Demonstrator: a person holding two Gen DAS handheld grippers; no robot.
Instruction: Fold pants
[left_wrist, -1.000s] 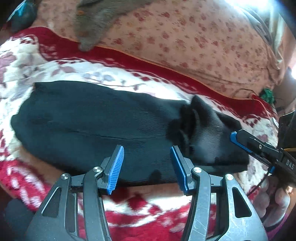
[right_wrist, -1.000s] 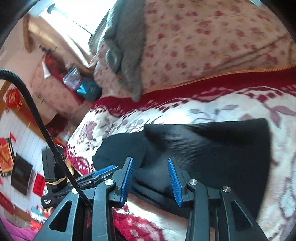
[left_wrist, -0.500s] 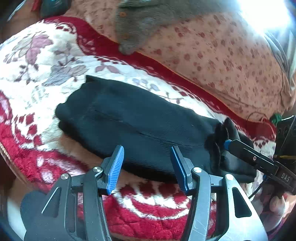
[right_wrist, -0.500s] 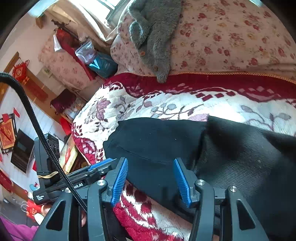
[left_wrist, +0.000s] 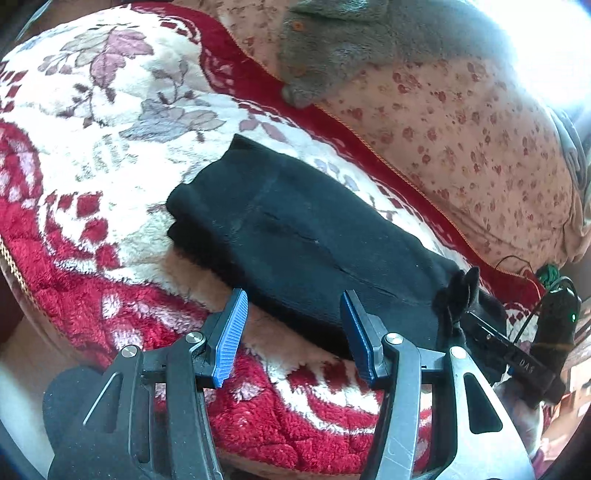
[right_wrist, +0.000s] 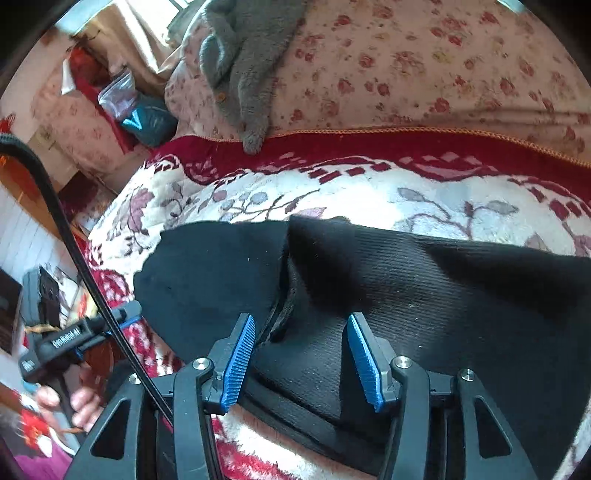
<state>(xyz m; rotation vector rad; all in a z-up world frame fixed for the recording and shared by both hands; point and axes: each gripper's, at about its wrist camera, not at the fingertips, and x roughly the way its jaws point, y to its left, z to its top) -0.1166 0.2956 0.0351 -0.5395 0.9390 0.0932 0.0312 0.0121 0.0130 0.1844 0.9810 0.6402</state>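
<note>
Black folded pants lie across a red and white floral blanket on a bed. My left gripper hovers open over the near edge of the pants, with nothing pinched. At the right end of the pants, bunched fabric sits by my right gripper. In the right wrist view the pants fill the lower half with a folded layer on top. The jaws of my right gripper are opening above that fold, pads clear of the cloth. The left gripper shows at the far left, held by a hand.
A grey fleece garment lies on a pink floral quilt behind the blanket. The bed edge drops away at the left. A teal bag sits in the back corner, and a black cable crosses the right wrist view.
The right gripper's jaws have widened and let go of the fold they pinched. The left gripper has slid left along the near edge, so the pants now sit further right in its view.
</note>
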